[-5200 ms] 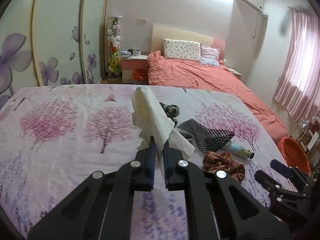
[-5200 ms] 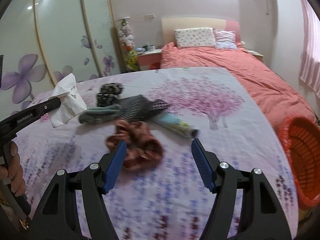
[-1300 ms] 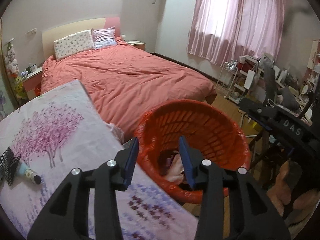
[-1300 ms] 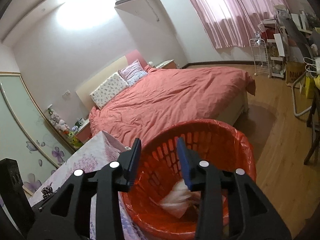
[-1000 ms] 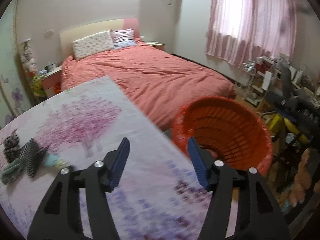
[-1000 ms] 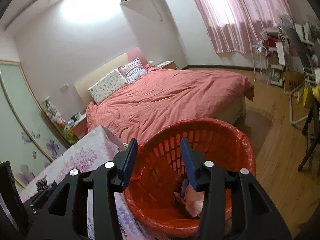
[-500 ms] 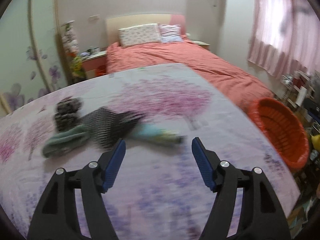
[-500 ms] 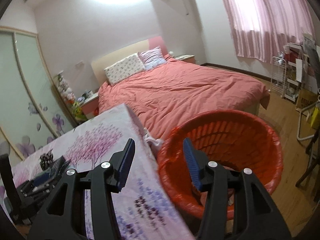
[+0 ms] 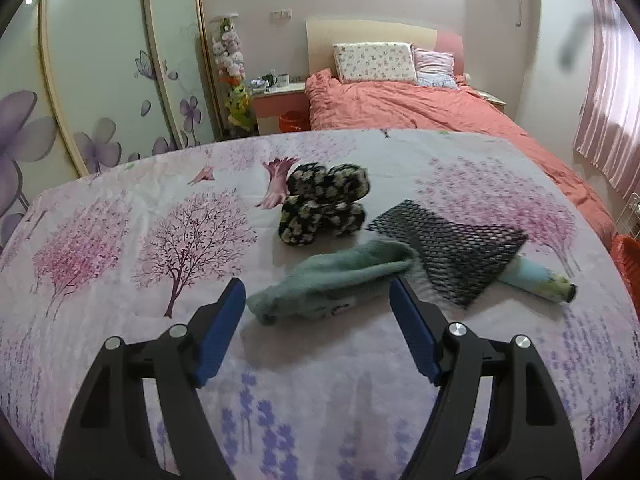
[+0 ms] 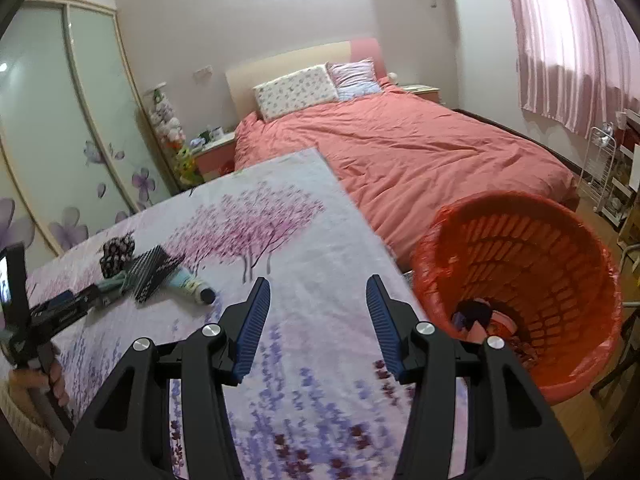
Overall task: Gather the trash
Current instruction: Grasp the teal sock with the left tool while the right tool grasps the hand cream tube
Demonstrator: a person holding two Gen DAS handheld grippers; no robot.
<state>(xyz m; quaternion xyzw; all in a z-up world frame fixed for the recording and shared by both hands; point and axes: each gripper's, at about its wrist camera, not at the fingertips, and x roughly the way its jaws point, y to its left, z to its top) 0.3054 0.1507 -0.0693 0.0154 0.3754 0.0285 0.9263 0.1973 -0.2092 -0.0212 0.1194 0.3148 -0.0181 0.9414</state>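
- The left tool points down at the surface, which is covered by a sheet printed with pink trees; its jaws are opening and grip nothing.
- A green sock lies on the sheet just ahead of the left tool's blue pads, its near end level with the gap between the tips but not touched by either pad.
- Beyond the sock sits a black-and-white bundle; to its right a black mesh piece lies over a pale blue tube.
- The right tool hangs above the near edge of the surface, jaws parted and empty.
- An orange basket stands just right of the right tool, off the edge of the surface, with some items in its bottom.
- In the right wrist view the sock, mesh and tube lie far left, beside the left tool, held by a hand.
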